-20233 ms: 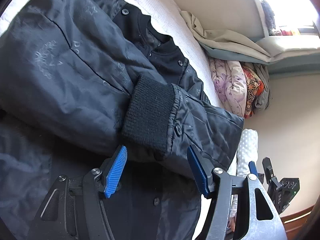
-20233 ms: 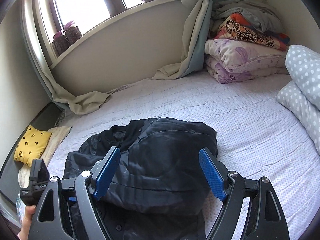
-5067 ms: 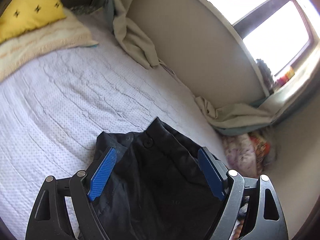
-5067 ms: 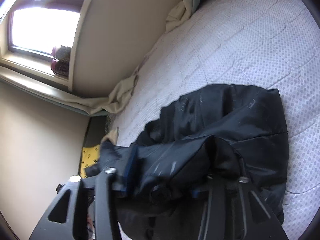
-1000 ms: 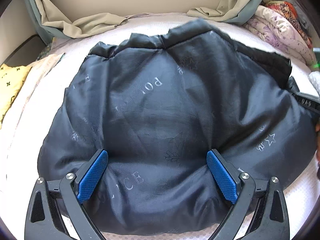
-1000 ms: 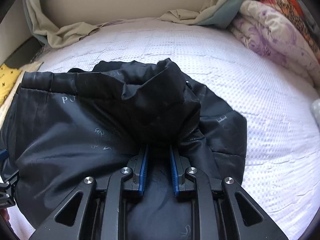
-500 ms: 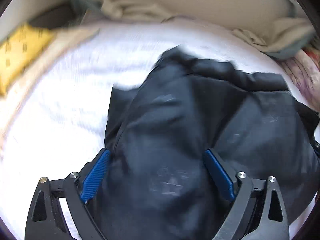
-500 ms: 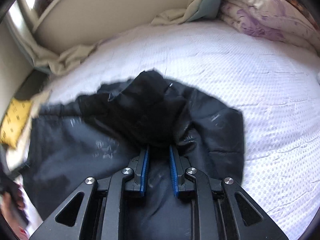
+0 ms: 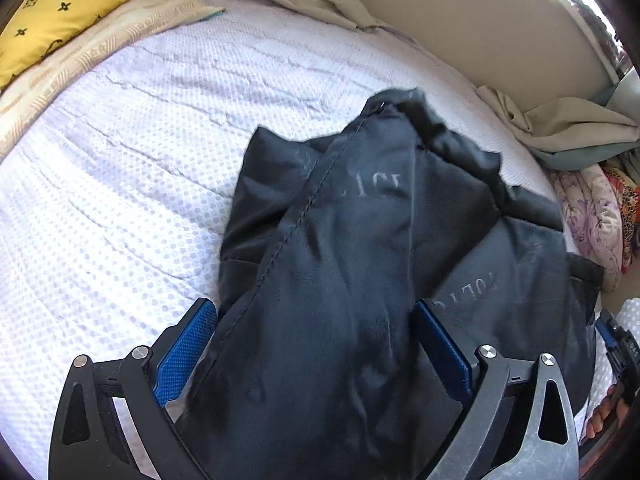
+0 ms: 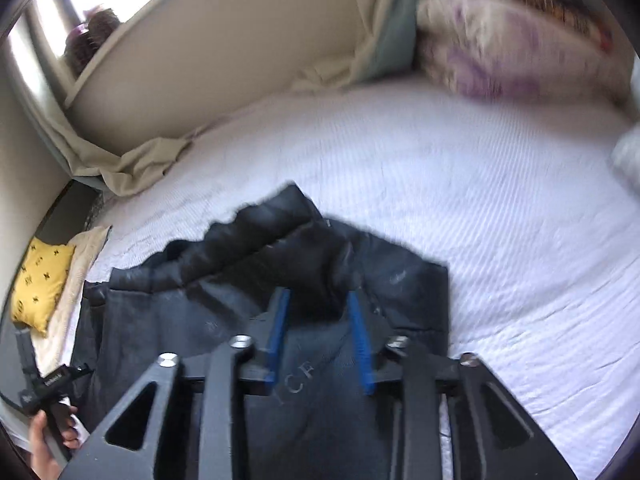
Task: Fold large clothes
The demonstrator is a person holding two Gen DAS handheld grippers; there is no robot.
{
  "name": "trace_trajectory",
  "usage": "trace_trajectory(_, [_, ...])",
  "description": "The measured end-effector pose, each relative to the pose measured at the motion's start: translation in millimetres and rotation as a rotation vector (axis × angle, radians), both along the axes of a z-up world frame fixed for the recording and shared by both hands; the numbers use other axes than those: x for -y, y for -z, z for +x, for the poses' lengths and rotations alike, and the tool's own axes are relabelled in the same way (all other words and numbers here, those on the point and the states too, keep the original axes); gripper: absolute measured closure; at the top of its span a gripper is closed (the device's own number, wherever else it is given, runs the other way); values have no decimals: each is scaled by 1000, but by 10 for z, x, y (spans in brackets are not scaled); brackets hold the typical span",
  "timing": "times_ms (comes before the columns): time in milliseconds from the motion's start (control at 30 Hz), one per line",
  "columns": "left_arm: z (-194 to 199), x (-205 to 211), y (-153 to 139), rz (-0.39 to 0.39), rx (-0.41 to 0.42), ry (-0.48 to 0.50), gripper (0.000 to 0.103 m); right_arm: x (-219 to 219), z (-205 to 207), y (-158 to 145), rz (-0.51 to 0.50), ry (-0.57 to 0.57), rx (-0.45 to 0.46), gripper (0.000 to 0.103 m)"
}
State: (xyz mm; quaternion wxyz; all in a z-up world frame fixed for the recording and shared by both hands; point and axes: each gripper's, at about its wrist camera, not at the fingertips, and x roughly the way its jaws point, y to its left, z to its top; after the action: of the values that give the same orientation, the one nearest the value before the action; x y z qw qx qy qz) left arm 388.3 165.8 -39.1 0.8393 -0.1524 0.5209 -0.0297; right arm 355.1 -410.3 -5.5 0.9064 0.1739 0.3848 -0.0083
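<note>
White dotted bedspread [image 9: 120, 208] beneath both grippers, black jacket [image 9: 360, 280] bunched on it ahead, left gripper [image 9: 316, 356] spread wide, jacket between its unclenched pads, right gripper [image 10: 320, 340] just opening, part-open, pads off the jacket fold between them

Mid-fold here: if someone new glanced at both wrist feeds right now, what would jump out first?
The rumpled black printed nylon jacket fills the middle of the white dotted bedspread, bunched between the left gripper's wide-open blue pads. The right gripper, jaws just opening, straddles a dark fold near the jacket's far edge. A yellow patterned cushion sits at the bed's far left corner.
</note>
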Motion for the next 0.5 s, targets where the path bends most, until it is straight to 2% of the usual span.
trace_trajectory(133, [-126, -124, -213, -30, 38, -5, 4, -236, -161, -306, -70, -13, 63, 71])
trace_trajectory(233, [-216, -245, -351, -36, 63, -2, 4, -472, -306, -440, -95, -65, 101, 71])
trace_trajectory(367, [-306, -498, -481, -32, 70, -27, 4, -810, -422, -475, -97, -157, 112, 71])
trace_trajectory(500, [-379, -809, -504, -100, 51, -69, 4, -1175, -511, -461, -101, -260, 99, 71])
